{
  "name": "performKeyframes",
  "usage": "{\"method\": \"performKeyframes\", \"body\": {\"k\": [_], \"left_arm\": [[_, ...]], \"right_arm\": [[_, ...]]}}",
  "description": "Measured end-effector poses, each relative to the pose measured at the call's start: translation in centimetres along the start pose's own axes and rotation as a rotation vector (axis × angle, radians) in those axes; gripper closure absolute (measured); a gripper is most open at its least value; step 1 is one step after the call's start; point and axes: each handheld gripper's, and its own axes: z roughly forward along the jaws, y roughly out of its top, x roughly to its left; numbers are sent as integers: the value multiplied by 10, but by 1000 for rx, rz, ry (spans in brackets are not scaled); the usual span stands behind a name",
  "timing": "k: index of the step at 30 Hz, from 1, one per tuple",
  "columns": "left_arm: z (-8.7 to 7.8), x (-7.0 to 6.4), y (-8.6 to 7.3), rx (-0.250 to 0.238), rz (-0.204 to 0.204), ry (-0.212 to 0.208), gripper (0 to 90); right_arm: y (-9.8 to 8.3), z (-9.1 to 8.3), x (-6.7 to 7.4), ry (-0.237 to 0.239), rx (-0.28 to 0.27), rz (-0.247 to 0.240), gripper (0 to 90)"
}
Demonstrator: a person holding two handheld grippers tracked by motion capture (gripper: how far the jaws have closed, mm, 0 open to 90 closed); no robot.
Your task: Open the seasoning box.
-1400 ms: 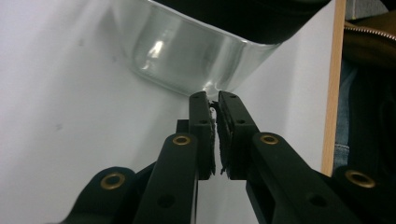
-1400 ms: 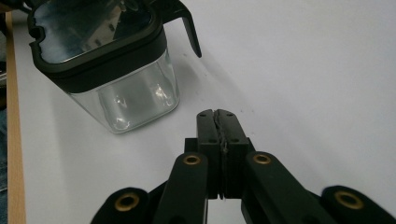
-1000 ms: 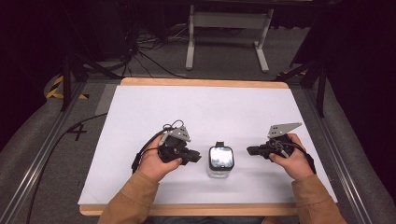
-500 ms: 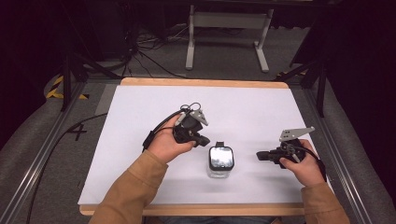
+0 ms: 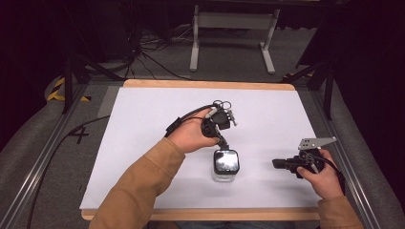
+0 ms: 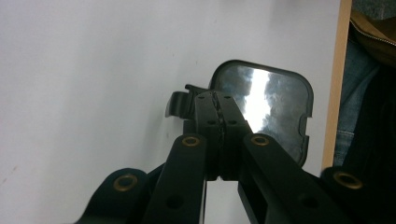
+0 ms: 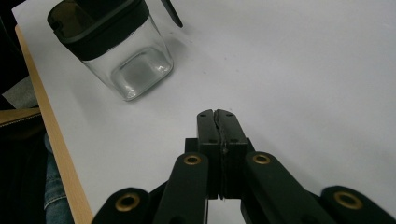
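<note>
White tabletop (image 5: 143, 143) carries a clear jar (image 5: 225, 167) with black lid near its front edge. Judging by position, the left hand-held gripper (image 6: 219, 105), jaws together and empty, hovers over the lid's latch; opening seems next. The right hand-held gripper (image 7: 217, 122), closed, waits apart.

Since a second ago the left gripper (image 5: 222, 141) swings up and over to point down at the back edge of the jar (image 5: 225, 165), while the right gripper (image 5: 278, 163) draws away toward the table's right edge.
</note>
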Motion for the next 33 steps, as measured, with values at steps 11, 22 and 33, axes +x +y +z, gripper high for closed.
{"method": "performKeyframes", "body": {"k": [11, 22, 33], "left_arm": [[19, 14, 8, -14, -24, -20, 900], [24, 18, 4, -27, -49, -29, 900], [25, 20, 4, -24, -62, -30, 900]], "right_arm": [[-4, -2, 2, -6, 2, 2, 899], [-3, 3, 3, 3, 10, -7, 898], [5, 15, 16, 39, 26, -58, 898]]}}
